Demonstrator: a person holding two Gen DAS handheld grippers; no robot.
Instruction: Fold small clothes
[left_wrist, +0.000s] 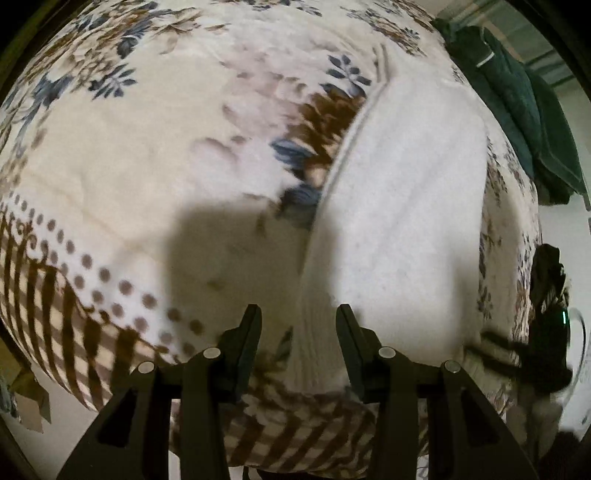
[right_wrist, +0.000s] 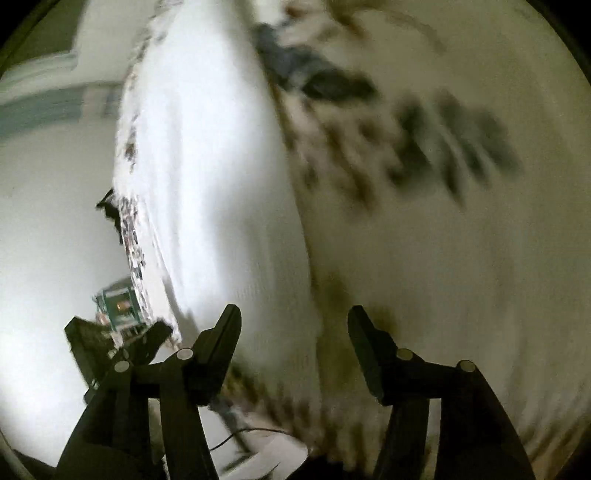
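A white garment (left_wrist: 399, 206) lies flat on a floral bedspread (left_wrist: 129, 166), its long hemmed edge running from top centre toward my fingers. My left gripper (left_wrist: 298, 312) hovers over the near end of that edge, pointing steeply down. Its jaws are apart and nothing is pinched between them. In the blurred right wrist view the same white garment (right_wrist: 207, 166) stretches away at left of centre. My right gripper (right_wrist: 292, 312) stands open above its near right edge, where it meets the bedspread (right_wrist: 443, 258). Nothing is held.
Dark green clothes (left_wrist: 517, 110) are heaped at the bed's far right corner. A dark object with a green light (left_wrist: 550, 314) shows at the bed's right edge. The bed's near edge drops to a pale floor (right_wrist: 44, 240), with a cable (right_wrist: 243, 432) below.
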